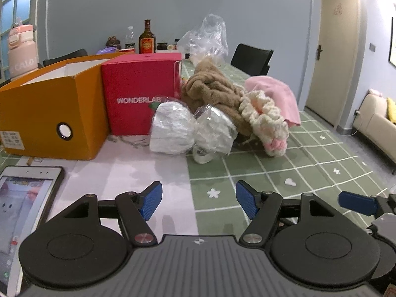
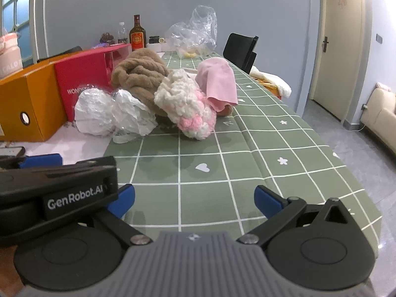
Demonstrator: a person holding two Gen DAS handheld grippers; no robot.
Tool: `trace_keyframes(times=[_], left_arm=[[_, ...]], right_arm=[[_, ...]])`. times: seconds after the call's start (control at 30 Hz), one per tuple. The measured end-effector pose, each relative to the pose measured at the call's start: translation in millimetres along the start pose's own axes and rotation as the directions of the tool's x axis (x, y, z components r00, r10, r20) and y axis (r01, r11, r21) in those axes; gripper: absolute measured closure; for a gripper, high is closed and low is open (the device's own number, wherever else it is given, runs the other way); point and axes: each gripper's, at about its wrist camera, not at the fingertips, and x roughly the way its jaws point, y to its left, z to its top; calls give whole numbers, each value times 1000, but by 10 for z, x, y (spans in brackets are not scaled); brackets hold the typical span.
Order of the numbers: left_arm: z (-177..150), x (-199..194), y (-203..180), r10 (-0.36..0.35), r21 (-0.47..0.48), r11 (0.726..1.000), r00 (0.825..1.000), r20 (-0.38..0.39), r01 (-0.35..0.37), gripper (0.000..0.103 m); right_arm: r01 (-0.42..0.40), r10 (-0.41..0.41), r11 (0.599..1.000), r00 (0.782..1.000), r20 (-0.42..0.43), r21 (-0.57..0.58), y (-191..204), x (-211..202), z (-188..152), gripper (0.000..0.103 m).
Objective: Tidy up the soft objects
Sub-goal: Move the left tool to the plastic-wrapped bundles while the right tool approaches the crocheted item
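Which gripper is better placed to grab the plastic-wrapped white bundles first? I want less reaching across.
Probably the left gripper: open, empty, with the white bundles almost straight ahead. The right gripper, also open, sees them off to its left.

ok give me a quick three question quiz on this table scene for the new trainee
1. True or false: the left gripper is shut on the pink cloth.
2. Which box stands nearer the wrapped white bundles? A) orange box B) red box
3. Fill in: the tablecloth is ____ with white grid lines.

Key: 1. False; its jaws stand open and empty. 2. B. 3. Green.
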Motion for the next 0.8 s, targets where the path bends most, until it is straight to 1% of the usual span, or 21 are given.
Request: trace_keyframes(times=[0.13, 0.27, 0.4, 0.5, 0.53, 0.57, 0.63, 0.7, 0.8], left_arm=[[34, 34, -21, 7, 25, 1000, 1000, 19, -7, 23], [88, 105, -3, 12, 28, 1000, 1000, 24, -13, 23], [147, 175, 18, -11, 23, 1000, 1000, 24, 11, 23], [195, 223, 20, -51, 23, 998, 998, 29, 50, 20], [214, 245, 16, -55, 29, 998, 998, 29, 55, 20], [227, 263, 20, -55, 34, 998, 998, 30, 54, 20], [273, 320, 15, -34, 44, 999, 999, 39, 32, 20], [319, 389, 21, -4, 44, 999, 999, 44, 2, 20], [399, 461, 56, 24, 30, 999, 998, 49, -25, 20]], right_arm=[[22, -22, 1000, 1000, 13, 17, -64, 49, 14, 3], [43, -44, 997, 999, 11, 56, -193, 122, 44, 3], [70, -71, 992, 997, 9, 103, -335, 220, 78, 3], [105, -105, 988, 994, -13, 111, -383, 326, 133, 3], [107, -105, 988, 994, -20, 112, -394, 349, 154, 3], [90, -88, 989, 996, -22, 118, -408, 365, 179, 3], [53, -51, 988, 999, -17, 144, -439, 388, 209, 3], [61, -60, 988, 998, -15, 144, -427, 425, 229, 2], [75, -72, 994, 997, -33, 78, -350, 492, 256, 2]])
